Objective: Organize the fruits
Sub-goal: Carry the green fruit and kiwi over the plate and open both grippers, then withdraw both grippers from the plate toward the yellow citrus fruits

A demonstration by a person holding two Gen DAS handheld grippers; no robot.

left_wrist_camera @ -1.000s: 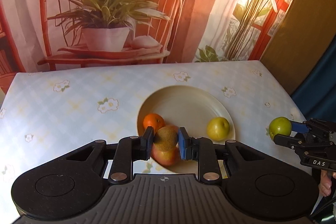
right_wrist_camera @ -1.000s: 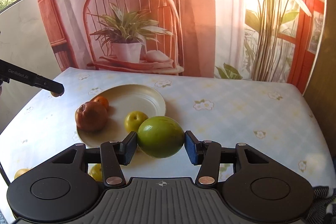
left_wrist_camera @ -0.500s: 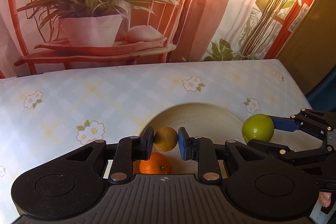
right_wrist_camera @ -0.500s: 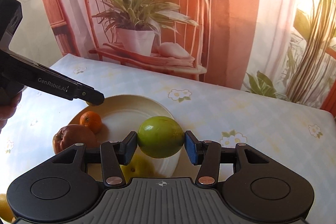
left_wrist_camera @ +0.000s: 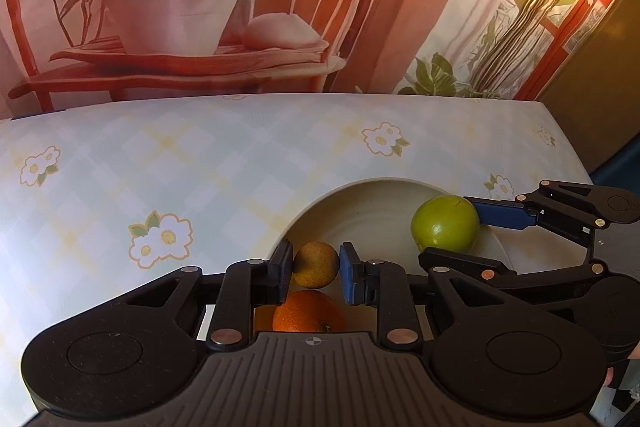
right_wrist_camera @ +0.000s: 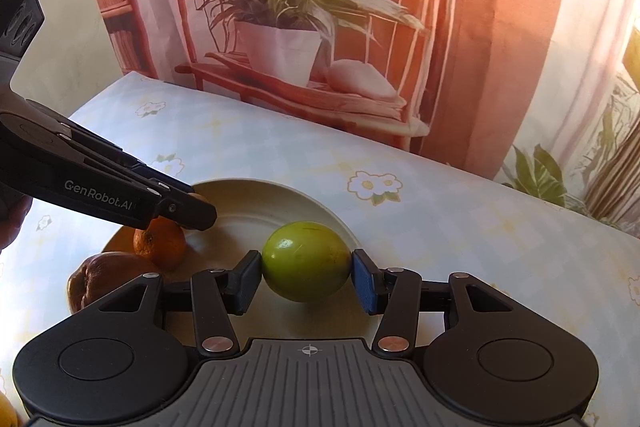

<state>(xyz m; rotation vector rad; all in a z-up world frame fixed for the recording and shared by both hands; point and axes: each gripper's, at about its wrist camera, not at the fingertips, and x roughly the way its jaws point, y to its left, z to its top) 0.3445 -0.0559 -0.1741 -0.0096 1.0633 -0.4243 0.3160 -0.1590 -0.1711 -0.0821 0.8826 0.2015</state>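
Observation:
In the left wrist view my left gripper (left_wrist_camera: 315, 265) is shut on a small round brown fruit (left_wrist_camera: 316, 259), held just above the near left part of a cream plate (left_wrist_camera: 380, 185). An orange (left_wrist_camera: 308, 313) lies on the plate right below it. My right gripper (right_wrist_camera: 307, 267) is shut on a green fruit (right_wrist_camera: 307, 261) low over the plate (right_wrist_camera: 256, 187). The right wrist view also shows the orange (right_wrist_camera: 160, 243) and a red-brown apple (right_wrist_camera: 106, 279) at the plate's left side, under the left gripper (right_wrist_camera: 192, 209). The two grippers hang side by side, apart.
A flowered tablecloth (left_wrist_camera: 200, 163) covers the table. A printed backdrop (right_wrist_camera: 280, 27) of a potted plant on a chair stands behind the far edge. A yellow fruit (right_wrist_camera: 6, 411) shows at the right wrist view's bottom left corner. The table's right edge (left_wrist_camera: 576, 155) drops off beside the plate.
Both grippers have come forward and down over the plate, each still holding its fruit. The yellow-green fruit on the plate has passed out of sight under the grippers.

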